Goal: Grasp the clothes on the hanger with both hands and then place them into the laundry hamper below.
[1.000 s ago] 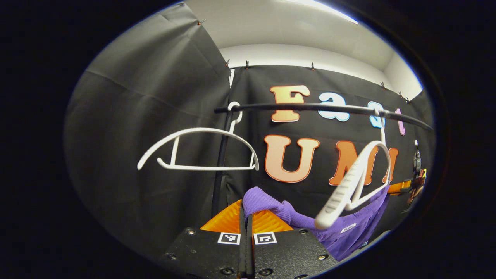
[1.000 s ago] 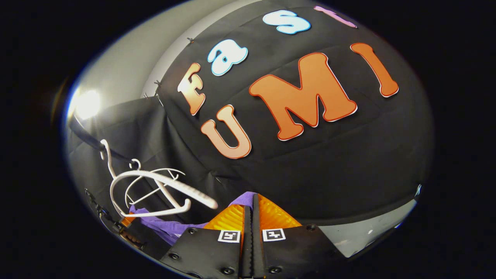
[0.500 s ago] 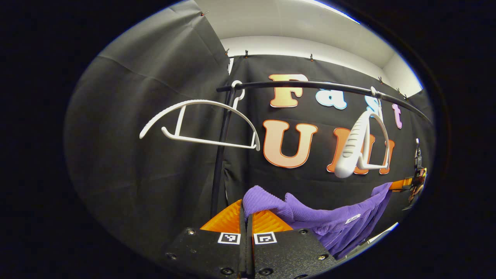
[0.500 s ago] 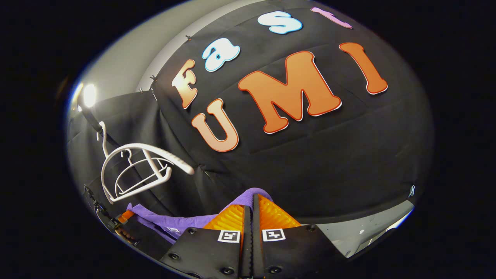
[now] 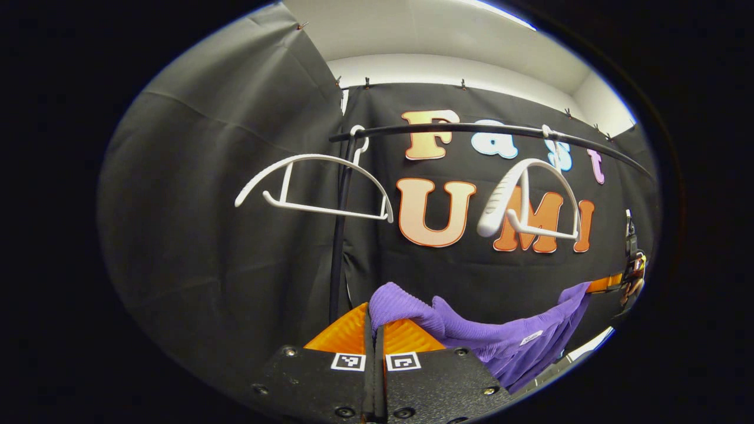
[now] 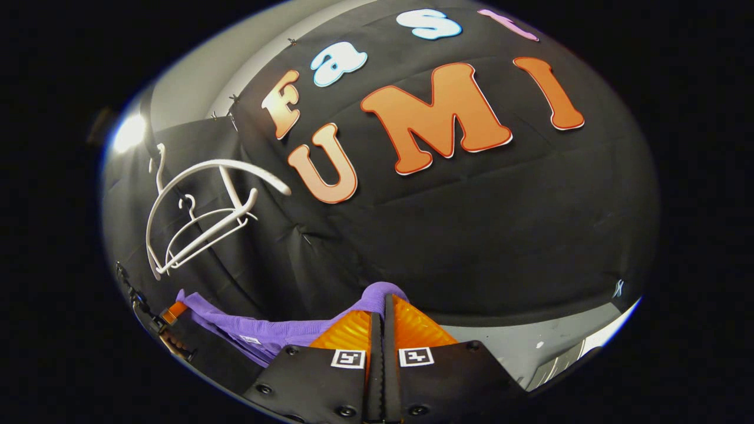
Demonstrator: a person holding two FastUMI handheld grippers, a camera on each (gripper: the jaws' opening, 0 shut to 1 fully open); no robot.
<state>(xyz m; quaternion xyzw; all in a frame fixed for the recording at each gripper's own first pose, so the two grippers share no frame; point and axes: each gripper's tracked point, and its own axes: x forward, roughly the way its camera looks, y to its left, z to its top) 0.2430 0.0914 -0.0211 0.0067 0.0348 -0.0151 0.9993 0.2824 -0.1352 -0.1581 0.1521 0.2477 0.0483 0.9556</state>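
A purple ribbed garment (image 5: 500, 335) hangs stretched between my two grippers, below the rail. My left gripper (image 5: 375, 315) is shut on one bunched end of it. In the right gripper view my right gripper (image 6: 383, 306) is shut on the other end of the purple garment (image 6: 247, 330). The right gripper (image 5: 612, 284) also appears far right in the left gripper view, and the left gripper (image 6: 168, 315) at lower left in the right gripper view. Two bare white hangers (image 5: 318, 188) (image 5: 530, 200) hang on the black rail (image 5: 471, 128); the right one is turned edge-on.
A black upright post (image 5: 337, 235) holds the rail's left end. Black cloth walls close the booth behind and to the left. A pale floor strip (image 6: 530, 347) lies at lower right in the right gripper view. The hangers (image 6: 200, 212) also appear at left there.
The garment has come off the right hanger and sunk below it, held taut between both grippers. The freed hanger swung up and turned on the rail. Both grippers dropped slightly.
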